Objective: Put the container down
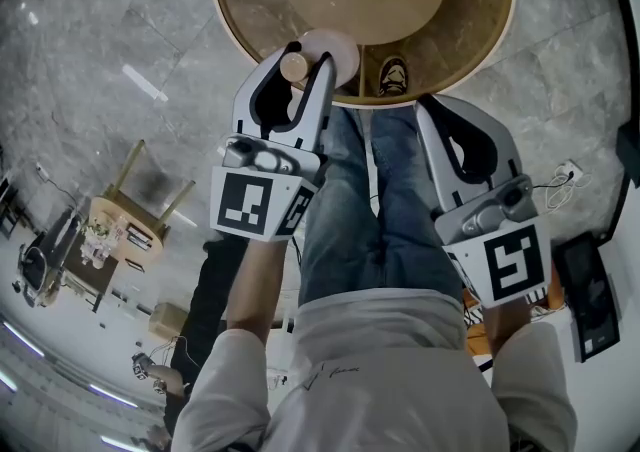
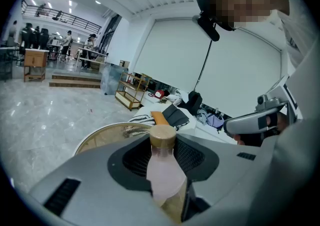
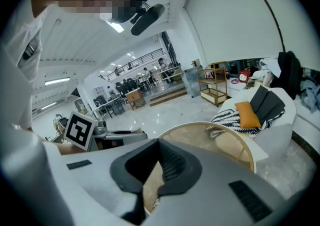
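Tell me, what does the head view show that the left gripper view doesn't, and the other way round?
Only the head view shows the person's jeans and a shoe. Only the left gripper view shows a wooden shelf and an orange cushion. Both show the left gripper shut on the pink container, and the round table.

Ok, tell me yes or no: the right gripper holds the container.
No, the pink container sits clamped in the left gripper; the right gripper holds nothing.

There were two sets of tongs, the left tongs (image 1: pixel 309 53) and the right tongs (image 1: pixel 432 105), one pink bottle (image 1: pixel 338 48) and one round surface (image 1: pixel 470 0) at the far side.
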